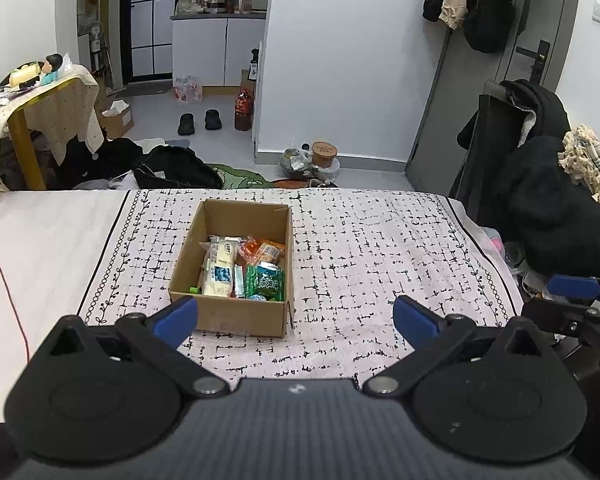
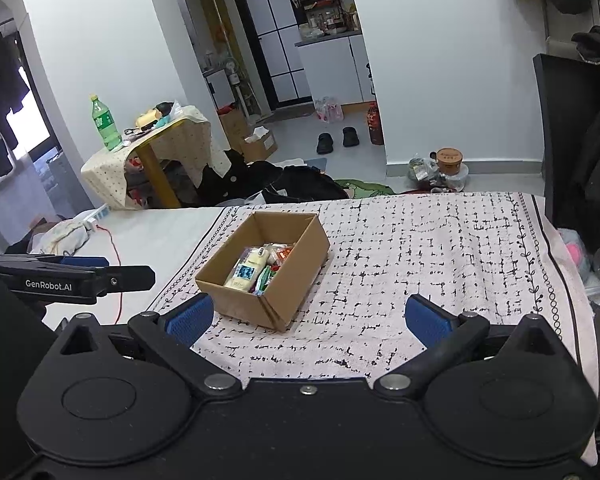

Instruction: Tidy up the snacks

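1. Left gripper (image 1: 295,322) is spread wide with nothing between its blue pads (image 1: 177,316). It hangs over the near edge of the patterned cloth (image 1: 380,248). The cardboard box (image 1: 236,312) sits at about 11 o'clock from the midpoint of the fingers, just past the left pad and apart from it.
2. The snacks (image 1: 244,266) are all inside that box, piled toward its near end, and the far end shows bare cardboard floor.
3. Right gripper (image 2: 308,320) is released too, its fingers well apart and empty. From its own view the box (image 2: 236,300) is at roughly 10 to 11 o'clock, with the near corner just beyond the left blue pad (image 2: 190,320). The rest of the cloth (image 2: 440,248) at 12 to 2 o'clock is bare.
4. In the right view the left gripper (image 2: 100,276) pokes in side-on at 9 o'clock, a black bar with white lettering.
5. Materials: the box is plain brown corrugated card, rectangular, open top with no flaps showing. The cloth is whitish with black broken-grid marks and a leafy vine border, and looks soft and a bit nubby. The gripper bodies are matte black plastic and the pads are blue.
6. The snacks look like small shiny plastic packets: a long cream-coloured one with a blue picture (image 1: 220,268), a green one (image 1: 266,282) and an orange one (image 1: 266,250). The print is too small to read.
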